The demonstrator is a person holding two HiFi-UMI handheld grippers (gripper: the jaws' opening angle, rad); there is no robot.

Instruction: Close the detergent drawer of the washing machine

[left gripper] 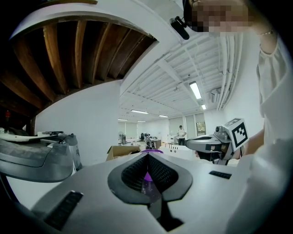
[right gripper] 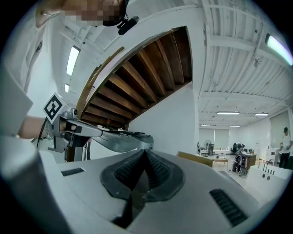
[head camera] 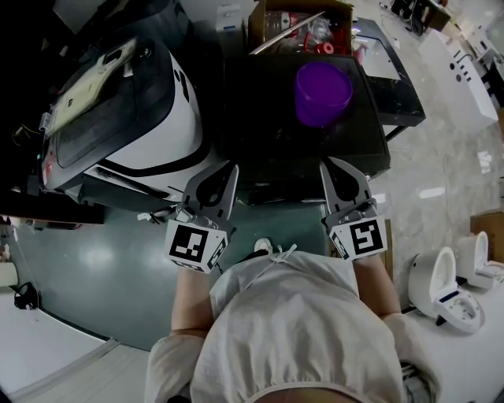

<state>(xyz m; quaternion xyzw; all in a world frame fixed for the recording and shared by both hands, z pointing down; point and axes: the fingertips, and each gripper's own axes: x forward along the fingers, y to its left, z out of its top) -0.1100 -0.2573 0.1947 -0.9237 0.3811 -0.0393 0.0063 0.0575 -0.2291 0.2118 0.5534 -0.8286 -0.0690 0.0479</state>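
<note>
The washing machine [head camera: 260, 118] is the dark box in front of me in the head view, seen from above, with a purple cup [head camera: 322, 93] on its black top. Its front face and detergent drawer are hidden from every view. My left gripper [head camera: 228, 175] hovers at the top's near left edge, jaws shut and empty. At the near right edge, my right gripper [head camera: 328, 169] is also shut on nothing. The left gripper view shows the closed left gripper [left gripper: 147, 155], the purple cup [left gripper: 148, 151] just beyond it, and the right gripper [left gripper: 203, 143] alongside. The right gripper view has its closed right gripper [right gripper: 145, 151].
A white and black machine [head camera: 150, 102] stands to the left of the washer. A cardboard box [head camera: 299, 20] with clutter sits behind it. White appliances [head camera: 445, 287] stand at the right on the pale floor. Far off, a person [left gripper: 181, 132] stands in the open hall.
</note>
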